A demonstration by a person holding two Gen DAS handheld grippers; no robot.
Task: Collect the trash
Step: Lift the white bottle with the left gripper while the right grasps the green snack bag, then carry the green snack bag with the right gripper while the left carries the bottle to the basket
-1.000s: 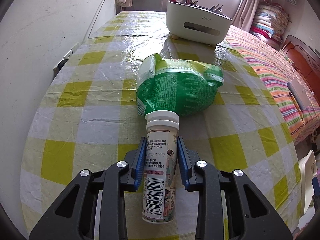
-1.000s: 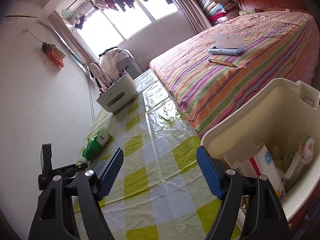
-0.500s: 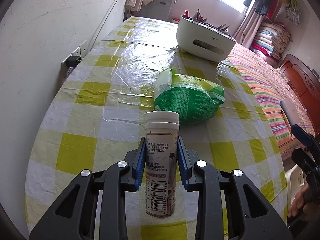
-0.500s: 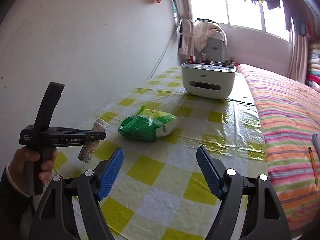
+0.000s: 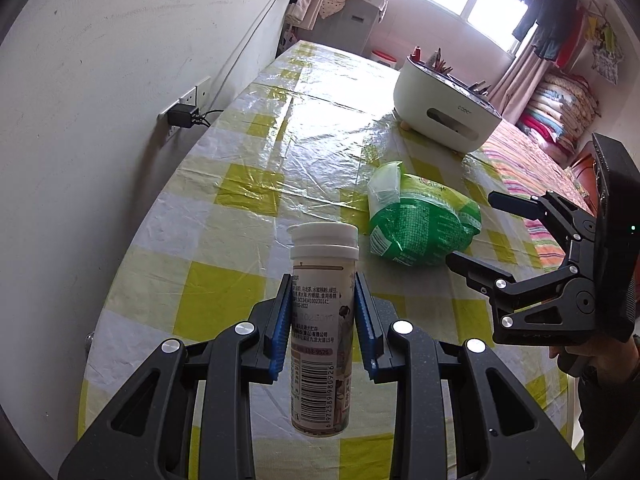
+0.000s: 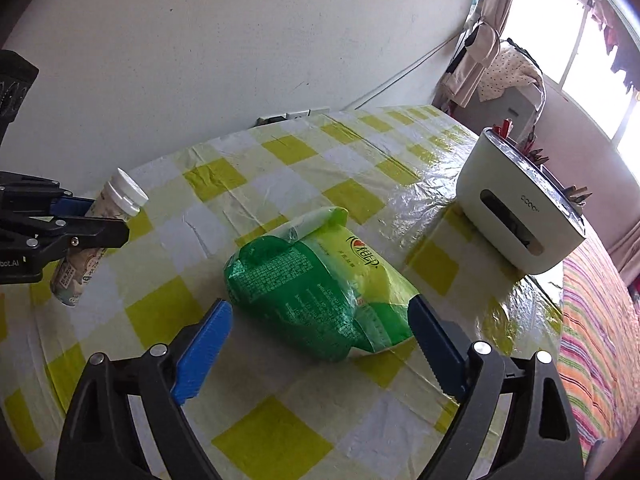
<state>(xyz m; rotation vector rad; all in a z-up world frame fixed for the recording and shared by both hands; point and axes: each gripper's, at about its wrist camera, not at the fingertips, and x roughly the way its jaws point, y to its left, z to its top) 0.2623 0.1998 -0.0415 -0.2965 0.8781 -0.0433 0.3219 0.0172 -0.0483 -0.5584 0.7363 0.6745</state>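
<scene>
Table (image 5: 248, 184): covered with a yellow-and-white checked cloth under clear plastic; fills the centre of both views, against a white wall at left.
Tissue box (image 6: 516, 216): white, rounded, with clips or pens standing in its top; upper right of the right wrist view, on the far part of the table.
Green bag (image 6: 320, 292): crumpled green packet with a white end, lying flat on the table at frame centre of the right wrist view; well apart from the tissue box.
Right gripper (image 6: 320, 344): jaws opening, wide; blue pads flank the near end of the green bag without pressing on it.
Left gripper (image 5: 322, 320): narrow, blue pads clamped on the bottle's body; lower centre of the left wrist view.
Bottle (image 5: 322, 320): white-capped, labelled with a barcode; held above the table, cap pointing away from the camera.
</scene>
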